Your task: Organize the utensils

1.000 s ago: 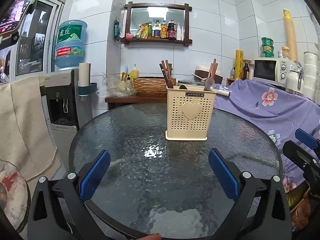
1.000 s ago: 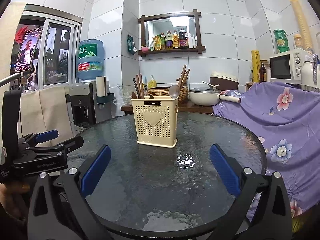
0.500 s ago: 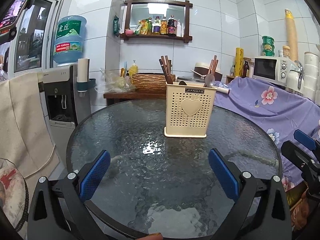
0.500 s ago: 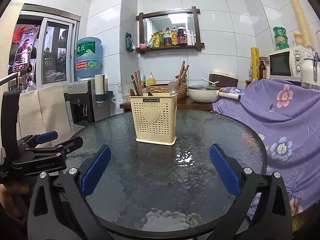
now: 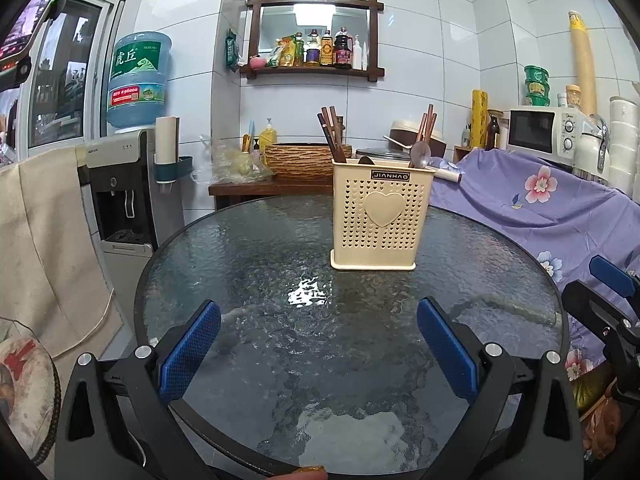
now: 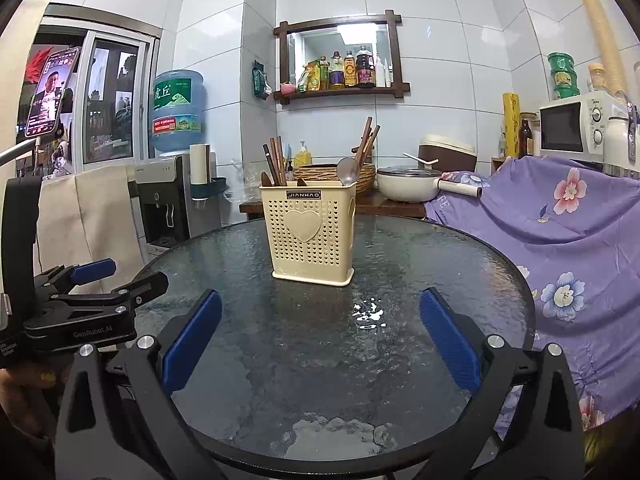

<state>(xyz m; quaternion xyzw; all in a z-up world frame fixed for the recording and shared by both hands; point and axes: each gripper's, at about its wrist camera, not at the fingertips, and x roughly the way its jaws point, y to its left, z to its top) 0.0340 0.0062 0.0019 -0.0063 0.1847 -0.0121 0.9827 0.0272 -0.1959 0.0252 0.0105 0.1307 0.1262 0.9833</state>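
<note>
A cream perforated utensil holder (image 5: 382, 216) (image 6: 313, 232) with a heart on its front stands upright on the round glass table (image 5: 280, 280) (image 6: 420, 272). Brown chopsticks (image 5: 330, 132) (image 6: 274, 160) lean in its left compartment. More chopsticks and a metal spoon (image 5: 420, 154) (image 6: 347, 170) stick out on its right side. My left gripper (image 5: 318, 340) hovers open over the near table edge, nothing between its blue pads. My right gripper (image 6: 320, 332) is open too, well short of the holder. Each gripper shows at the side of the other's view.
A water dispenser (image 5: 132, 184) and a draped cloth (image 5: 44, 240) stand left of the table. A purple flowered cover (image 6: 560, 216) lies to the right, a microwave (image 5: 540, 134) behind it. A side table behind holds a woven basket (image 5: 300, 160) and a white pot (image 6: 404, 188).
Both cameras have drifted a little, so the holder sits slightly lower and nearer in the views. Both grippers stay open and nothing on the table has moved.
</note>
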